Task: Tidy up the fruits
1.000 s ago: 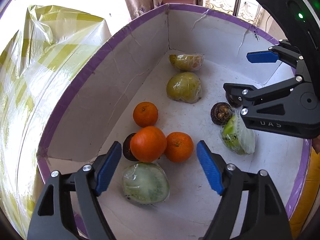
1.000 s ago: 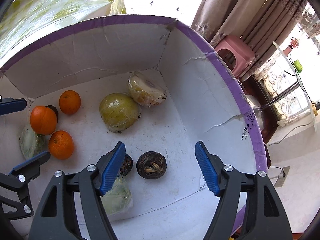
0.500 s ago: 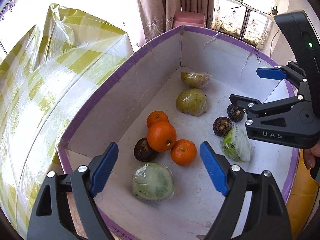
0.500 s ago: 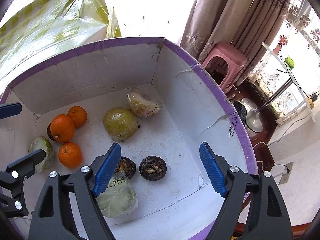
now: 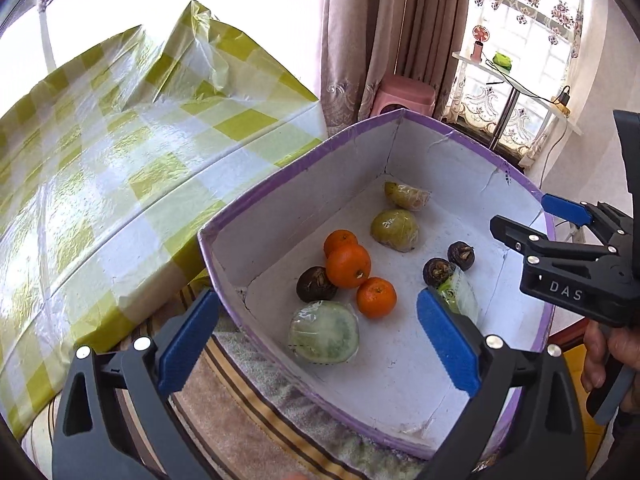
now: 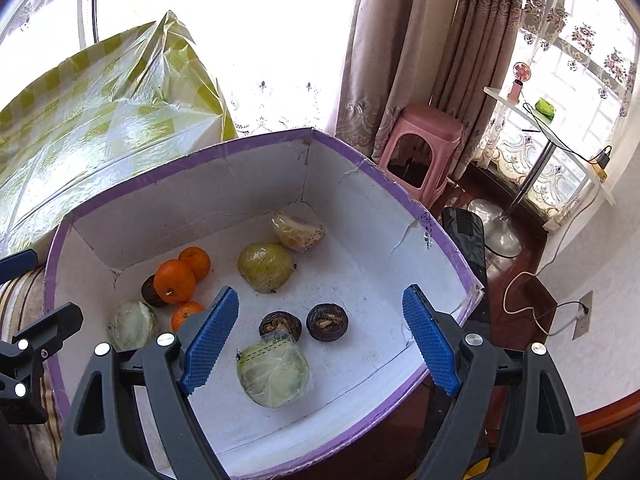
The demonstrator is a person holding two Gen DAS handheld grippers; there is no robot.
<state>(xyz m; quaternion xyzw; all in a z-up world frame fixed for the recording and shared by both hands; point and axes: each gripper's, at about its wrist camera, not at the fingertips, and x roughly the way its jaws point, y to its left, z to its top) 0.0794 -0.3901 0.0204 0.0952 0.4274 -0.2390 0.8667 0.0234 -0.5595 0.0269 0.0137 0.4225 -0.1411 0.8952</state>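
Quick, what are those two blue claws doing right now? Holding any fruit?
Left gripper: jaws opening, holding nothing, above the box.
Right gripper: jaws opening, holding nothing.

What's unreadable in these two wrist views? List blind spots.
- Dark round fruit beside the oranges: right wrist view, mostly behind the biggest orange.
- Third orange: right wrist view, partly covered by the right gripper's left finger.
- Green plastic-wrapped fruit: left wrist view, half hidden by the left gripper's right finger.
- Print on its wrap label: too small to read.
- Purple-rimmed white box, near wall: cut off by both grippers.
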